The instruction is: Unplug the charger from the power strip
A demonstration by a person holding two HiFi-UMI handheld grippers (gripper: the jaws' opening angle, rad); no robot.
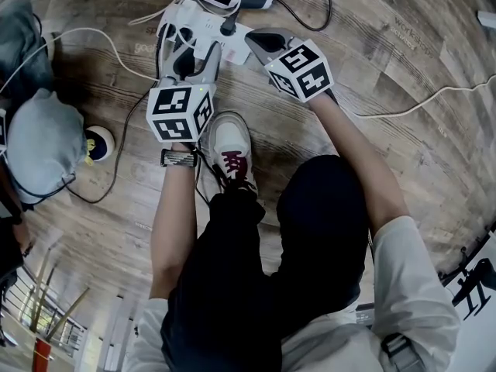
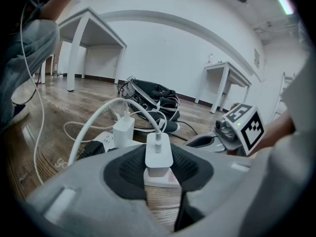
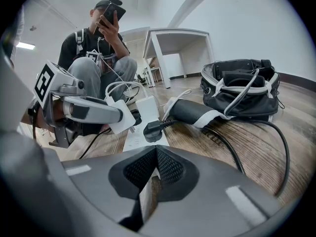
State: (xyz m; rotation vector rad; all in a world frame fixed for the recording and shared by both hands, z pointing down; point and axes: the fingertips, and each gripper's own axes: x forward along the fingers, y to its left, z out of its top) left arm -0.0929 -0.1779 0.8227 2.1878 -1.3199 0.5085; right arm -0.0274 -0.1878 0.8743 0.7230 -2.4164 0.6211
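Note:
A white charger [image 2: 159,153] with its white cable sits between the pads of my left gripper [image 2: 159,163], which is shut on it. In the right gripper view the charger [image 3: 120,117] hangs tilted just above the white power strip [image 3: 138,135], its prongs out of the socket. A second white charger [image 2: 123,129] and a black plug [image 3: 152,130] stand in the strip [image 1: 203,28]. My right gripper [image 3: 157,154] is shut with nothing between its pads, its tips at the strip's near end. In the head view the left gripper [image 1: 192,56] and right gripper [image 1: 256,41] flank the strip.
White and black cables [image 1: 85,37] trail over the wooden floor. A black bag [image 3: 242,89] lies beyond the strip. A seated person [image 3: 101,58] holds a phone opposite. The wearer's white shoe [image 1: 229,149] is under my grippers, and a person in a grey cap [image 1: 43,142] crouches at left.

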